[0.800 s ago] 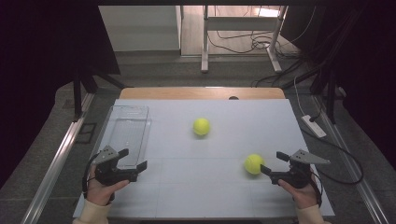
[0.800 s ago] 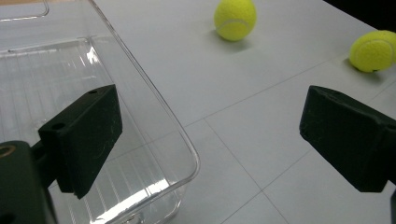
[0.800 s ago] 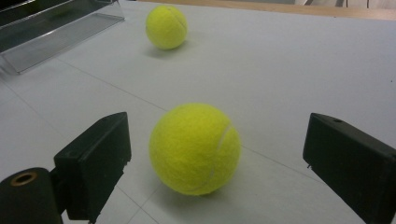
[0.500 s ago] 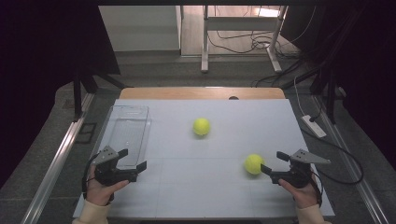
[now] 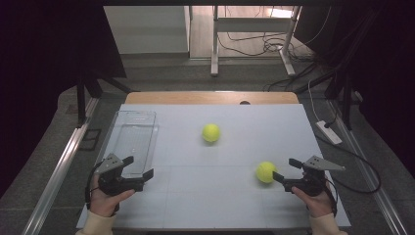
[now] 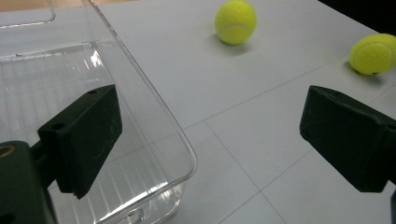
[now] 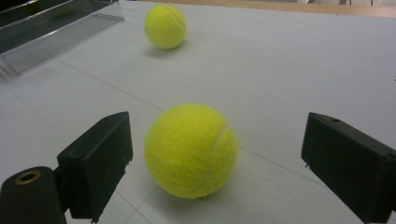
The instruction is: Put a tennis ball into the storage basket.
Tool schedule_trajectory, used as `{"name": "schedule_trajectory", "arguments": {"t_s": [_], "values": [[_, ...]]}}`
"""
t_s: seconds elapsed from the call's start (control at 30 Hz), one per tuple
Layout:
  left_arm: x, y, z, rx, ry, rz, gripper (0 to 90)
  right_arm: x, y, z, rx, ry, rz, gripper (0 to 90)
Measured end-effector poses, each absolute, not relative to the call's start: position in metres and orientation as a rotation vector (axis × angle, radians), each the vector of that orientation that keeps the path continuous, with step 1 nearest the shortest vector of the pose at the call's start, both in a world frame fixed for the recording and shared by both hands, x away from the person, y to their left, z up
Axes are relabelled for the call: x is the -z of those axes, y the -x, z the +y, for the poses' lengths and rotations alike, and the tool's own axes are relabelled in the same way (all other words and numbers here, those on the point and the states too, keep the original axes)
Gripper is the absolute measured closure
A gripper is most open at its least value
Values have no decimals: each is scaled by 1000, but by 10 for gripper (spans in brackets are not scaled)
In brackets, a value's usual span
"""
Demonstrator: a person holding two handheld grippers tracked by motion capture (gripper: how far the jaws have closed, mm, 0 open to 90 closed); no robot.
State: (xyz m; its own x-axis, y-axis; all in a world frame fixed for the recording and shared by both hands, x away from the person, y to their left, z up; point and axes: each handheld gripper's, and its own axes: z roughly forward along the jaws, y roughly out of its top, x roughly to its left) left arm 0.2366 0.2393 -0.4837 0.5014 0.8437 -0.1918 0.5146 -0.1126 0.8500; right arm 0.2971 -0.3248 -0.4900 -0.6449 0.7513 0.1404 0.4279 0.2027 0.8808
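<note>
At the left of the white surface (image 5: 195,196), the left gripper (image 5: 139,167) rests with its fingers (image 6: 84,135) spread wide and empty, at the near end of the clear plastic bin (image 5: 134,139); from there both balls lie well off to its right; the far tennis ball (image 5: 211,132) sits alone mid-surface, apart from either hand; the near tennis ball (image 5: 265,172) lies just ahead of the right gripper (image 5: 287,170), whose fingers (image 7: 98,158) stand open on either side of it without touching, the ball a little toward the left finger; being round, it offers no preferred axis; the right hand is plainly the nearer, and likely needs only a short push forward before closing.
</note>
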Motion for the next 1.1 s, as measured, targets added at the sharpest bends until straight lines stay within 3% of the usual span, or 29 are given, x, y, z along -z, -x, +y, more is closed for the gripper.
{"name": "schedule_trajectory", "arguments": {"t_s": [1.1], "values": [[459,-247,218,-420,-1816,1140,69,492,-297,-323,-1433,-1102,2172,95]]}}
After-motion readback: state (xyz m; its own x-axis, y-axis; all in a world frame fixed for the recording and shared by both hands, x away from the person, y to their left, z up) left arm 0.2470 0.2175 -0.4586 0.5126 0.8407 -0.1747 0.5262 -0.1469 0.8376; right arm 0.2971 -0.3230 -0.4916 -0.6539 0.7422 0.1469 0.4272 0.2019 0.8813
